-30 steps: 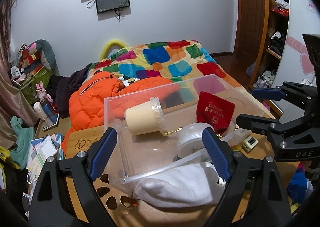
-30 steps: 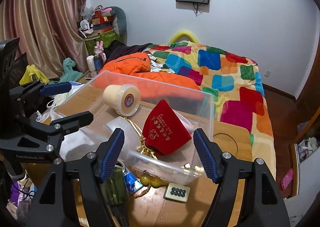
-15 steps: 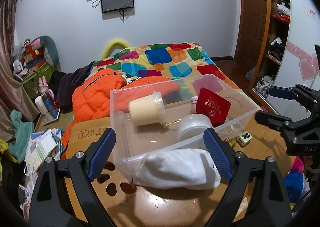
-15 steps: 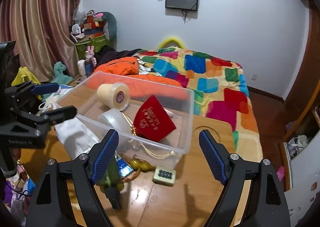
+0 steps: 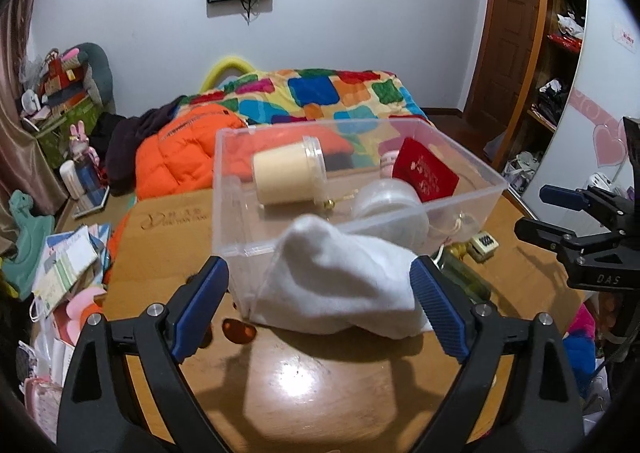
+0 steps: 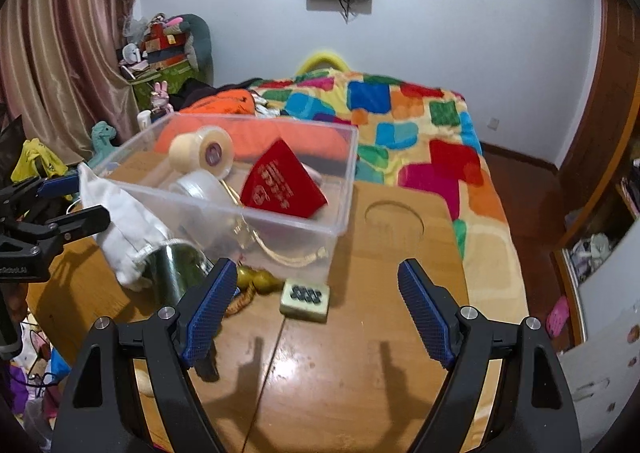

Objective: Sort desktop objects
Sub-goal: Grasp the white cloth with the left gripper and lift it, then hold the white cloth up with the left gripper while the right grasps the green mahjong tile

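Note:
A clear plastic box (image 5: pixel 490 189) (image 6: pixel 344 221) sits on the wooden desk (image 5: pixel 320 381). Inside lie a cream jar (image 5: pixel 286 177) (image 6: pixel 202 151), a red pouch (image 5: pixel 424 175) (image 6: pixel 282 185) and a white round tub (image 5: pixel 390 207) (image 6: pixel 198 187). A white cloth bag (image 5: pixel 340 285) (image 6: pixel 124 221) leans against the box's near side, just ahead of my open left gripper (image 5: pixel 320 305). My open, empty right gripper (image 6: pixel 314 311) hovers over the desk near a small mahjong tile (image 6: pixel 305 295) (image 5: pixel 484 243), yellow gourds (image 6: pixel 258 279) and a green bottle (image 6: pixel 176 269).
A bed with a colourful quilt (image 6: pixel 400 121) and an orange jacket (image 5: pixel 180 157) lies beyond the desk. Papers and clutter (image 5: pixel 64 265) are at the left. A round recess (image 6: pixel 394 219) is in the desk right of the box.
Both grippers have pulled back and risen from the box. The white bag now stands up against the box's side. Both stay open.

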{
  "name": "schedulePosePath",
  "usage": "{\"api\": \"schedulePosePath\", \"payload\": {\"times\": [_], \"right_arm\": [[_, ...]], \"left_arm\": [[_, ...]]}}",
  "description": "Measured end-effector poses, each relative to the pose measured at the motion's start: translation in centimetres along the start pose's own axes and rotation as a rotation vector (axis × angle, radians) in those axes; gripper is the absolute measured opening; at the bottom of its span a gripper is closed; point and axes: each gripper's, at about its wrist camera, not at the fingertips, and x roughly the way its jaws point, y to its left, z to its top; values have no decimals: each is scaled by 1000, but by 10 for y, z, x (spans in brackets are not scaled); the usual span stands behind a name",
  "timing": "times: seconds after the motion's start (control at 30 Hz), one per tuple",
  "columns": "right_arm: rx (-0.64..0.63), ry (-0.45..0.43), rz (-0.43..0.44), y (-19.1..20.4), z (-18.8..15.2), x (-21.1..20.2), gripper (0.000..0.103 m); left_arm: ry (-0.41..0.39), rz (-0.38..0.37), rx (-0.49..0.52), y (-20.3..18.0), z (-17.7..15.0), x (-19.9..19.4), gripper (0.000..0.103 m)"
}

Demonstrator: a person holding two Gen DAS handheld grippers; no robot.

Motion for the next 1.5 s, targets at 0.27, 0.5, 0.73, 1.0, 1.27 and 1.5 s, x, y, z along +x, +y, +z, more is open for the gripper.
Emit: {"api": "schedulePosePath", "payload": {"times": [0.27, 0.5, 0.73, 1.0, 1.27, 1.5], "right_arm": [[41, 68, 0, -14, -17, 19, 80], [55, 94, 32, -17, -21, 33, 80], [60, 101, 70, -13, -20, 44, 79], [63, 117, 84, -9, -19, 53, 67], [56, 125, 86, -7, -24, 59, 57], [54, 111, 93, -7, -24, 59, 50]], "left_arm": [[34, -35, -40, 1, -9, 15, 95], [79, -35, -40, -3, -15, 30, 97], [88, 4, -23, -11, -17, 37, 97], [111, 8, -25, -12, -20, 43, 97], [117, -5, 18, -22, -23, 44, 84], [96, -18, 60, -29, -26, 40, 72]]}}
